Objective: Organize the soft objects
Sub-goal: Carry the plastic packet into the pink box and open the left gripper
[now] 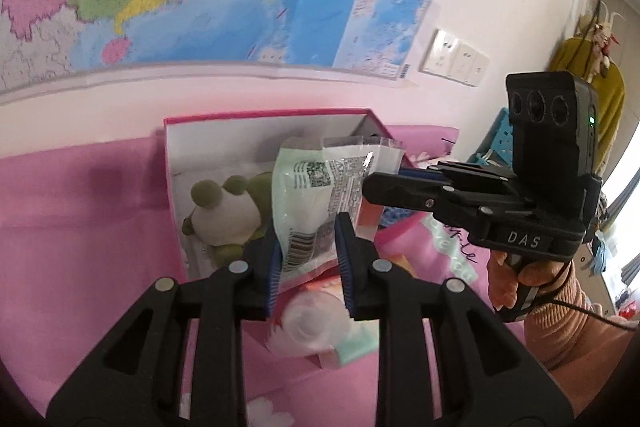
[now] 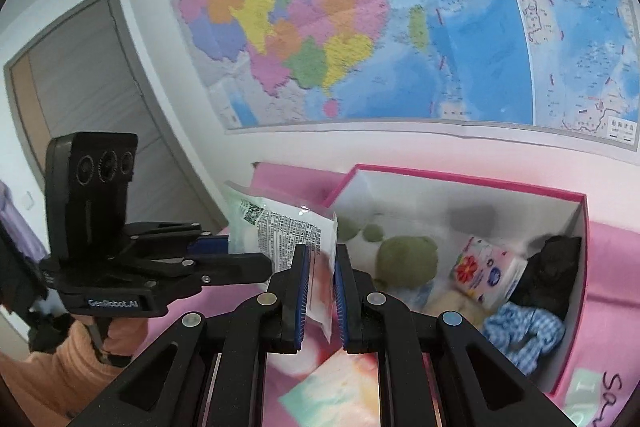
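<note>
Both grippers hold a soft plastic pack (image 1: 320, 187) with a white printed back, lifted over a pink sheet. My left gripper (image 1: 310, 267) is shut on its lower part, blue pads pressing both sides. In the left wrist view my right gripper (image 1: 384, 179) clamps the pack's right edge. The right wrist view shows that gripper (image 2: 320, 291) shut on the thin edge of the pack (image 2: 280, 223), with the left gripper (image 2: 240, 251) coming in from the left. Behind stands an open pink box (image 1: 260, 115) (image 2: 460, 179) holding a green frog plush (image 1: 224, 215) (image 2: 408, 259).
The box also holds a flowered tissue pack (image 2: 484, 271), a black soft thing (image 2: 552, 267) and blue checked cloth (image 2: 520, 335). A pink and teal pack (image 2: 340, 387) lies below the jaws. A map (image 2: 360, 27) covers the wall. A blue basket (image 1: 500, 143) stands at the right.
</note>
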`<state>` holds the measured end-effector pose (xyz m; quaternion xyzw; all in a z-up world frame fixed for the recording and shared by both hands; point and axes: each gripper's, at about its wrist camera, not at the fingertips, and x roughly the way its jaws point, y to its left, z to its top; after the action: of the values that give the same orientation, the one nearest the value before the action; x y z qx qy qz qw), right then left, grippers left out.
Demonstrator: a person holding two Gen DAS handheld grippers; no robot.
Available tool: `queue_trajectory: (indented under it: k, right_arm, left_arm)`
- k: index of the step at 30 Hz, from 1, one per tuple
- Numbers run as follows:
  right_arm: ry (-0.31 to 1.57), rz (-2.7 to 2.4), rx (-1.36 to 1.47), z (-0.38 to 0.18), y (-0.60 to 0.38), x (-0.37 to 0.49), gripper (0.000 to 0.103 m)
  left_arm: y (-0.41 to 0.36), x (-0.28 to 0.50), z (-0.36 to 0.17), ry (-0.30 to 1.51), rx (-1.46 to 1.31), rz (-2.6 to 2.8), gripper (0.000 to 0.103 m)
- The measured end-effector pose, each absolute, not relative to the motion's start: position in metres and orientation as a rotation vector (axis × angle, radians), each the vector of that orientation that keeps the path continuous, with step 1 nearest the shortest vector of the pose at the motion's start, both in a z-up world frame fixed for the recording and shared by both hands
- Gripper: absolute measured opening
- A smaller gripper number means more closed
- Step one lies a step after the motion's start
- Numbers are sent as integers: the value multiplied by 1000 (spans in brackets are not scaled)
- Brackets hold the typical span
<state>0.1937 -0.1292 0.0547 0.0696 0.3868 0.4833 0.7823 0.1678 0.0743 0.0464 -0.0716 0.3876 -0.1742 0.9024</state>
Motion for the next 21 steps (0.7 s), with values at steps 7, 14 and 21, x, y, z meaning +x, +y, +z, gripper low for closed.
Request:
queue_trajectory:
  k: [7,14,21]
  right_arm:
    - [883,1001,108,30,-116,210,12]
    - [948,973,80,9,-104,223,15]
    - [987,912,39,0,-105,220,31]
  left_arm:
    - [80,190,20,867,-173,-329,26]
    - [87,201,5,922,-182,-262,31]
    - [93,199,3,919,-182,-187,32]
